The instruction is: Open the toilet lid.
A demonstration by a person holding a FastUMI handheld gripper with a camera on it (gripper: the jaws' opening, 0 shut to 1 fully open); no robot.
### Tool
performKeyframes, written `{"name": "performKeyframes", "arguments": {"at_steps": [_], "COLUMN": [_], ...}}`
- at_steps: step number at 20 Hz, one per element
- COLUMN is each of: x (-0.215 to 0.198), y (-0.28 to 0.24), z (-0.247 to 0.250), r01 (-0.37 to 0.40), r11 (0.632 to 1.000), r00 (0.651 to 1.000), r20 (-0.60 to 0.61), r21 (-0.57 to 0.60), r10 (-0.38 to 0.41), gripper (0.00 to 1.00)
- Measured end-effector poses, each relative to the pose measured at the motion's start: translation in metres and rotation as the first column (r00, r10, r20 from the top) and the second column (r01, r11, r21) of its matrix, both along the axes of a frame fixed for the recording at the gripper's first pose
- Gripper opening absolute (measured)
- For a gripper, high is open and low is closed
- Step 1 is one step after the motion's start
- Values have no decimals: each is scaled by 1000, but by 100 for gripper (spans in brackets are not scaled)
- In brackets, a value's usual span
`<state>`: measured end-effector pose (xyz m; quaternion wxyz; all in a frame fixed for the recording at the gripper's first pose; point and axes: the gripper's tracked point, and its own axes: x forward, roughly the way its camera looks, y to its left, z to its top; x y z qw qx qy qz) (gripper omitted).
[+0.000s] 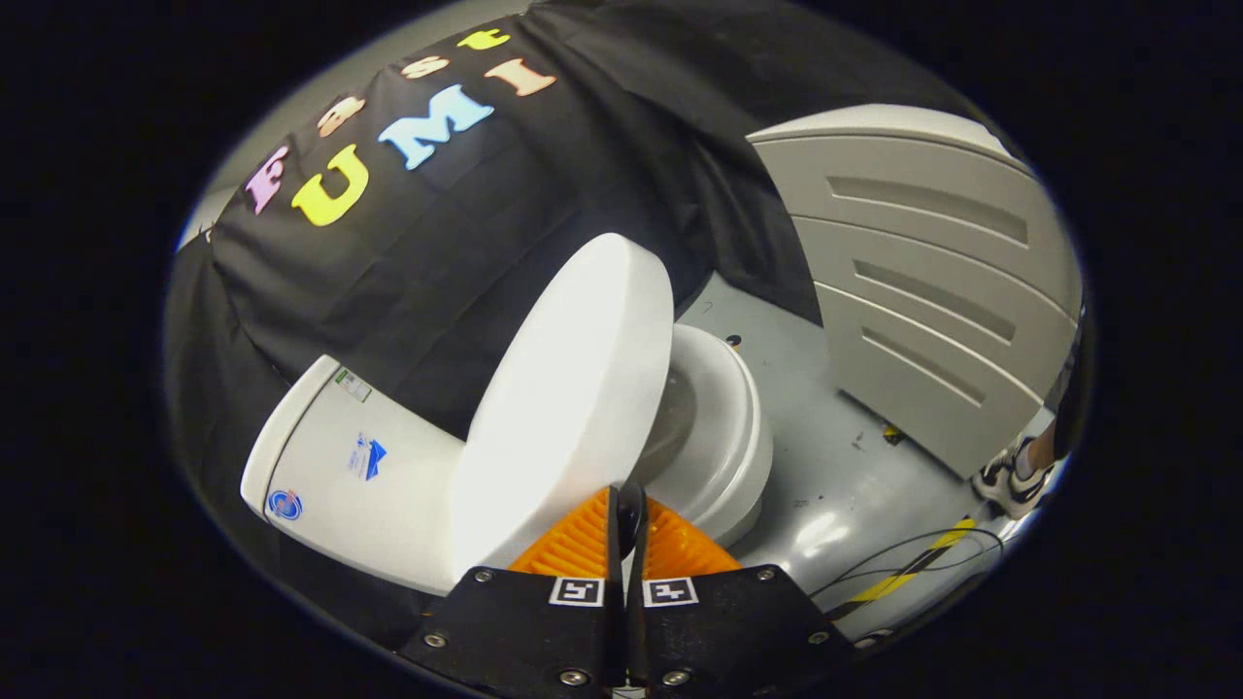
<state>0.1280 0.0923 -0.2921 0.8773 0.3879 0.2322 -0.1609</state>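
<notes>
The toilet lid (568, 388) stood raised in the middle of the frame, tilted over the bowl (723, 427), its lower edge just ahead of the gripper (628, 529). The jaws were nearly together; whether they pinched the rim was hard to tell. Let slip, the lid would likely drop back. The tank (340, 466) at lower left would stop its swing. A grey cabinet (923, 301) stood at right, cables (903, 563) on the floor (835, 476) below it.
</notes>
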Motion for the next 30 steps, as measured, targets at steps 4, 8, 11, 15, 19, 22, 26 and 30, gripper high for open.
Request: {"name": "performKeyframes", "arguments": {"at_steps": [4, 8, 11, 15, 19, 22, 26, 30], "x": [-2, 2, 4, 6, 9, 11, 14, 16], "y": [6, 14, 19, 27, 38, 46, 54, 65], "z": [24, 37, 51, 67, 86, 95, 108, 124], "r01": [31, 33, 24, 14, 28, 23, -7, 0], "r11": [999, 996, 989, 971, 960, 945, 911, 894], "r00": [999, 999, 999, 998, 999, 999, 998, 1000], "r20": [18, -6, -21, -56, -35, -39, -58, -28], "r21": [-15, -79, -145, -238, -280, -325, -412, -449], "r10": [-31, -33, -28, -28, -39, -37, -19, -14], "gripper": [0, 0, 0, 0, 0, 0, 0, 0]}}
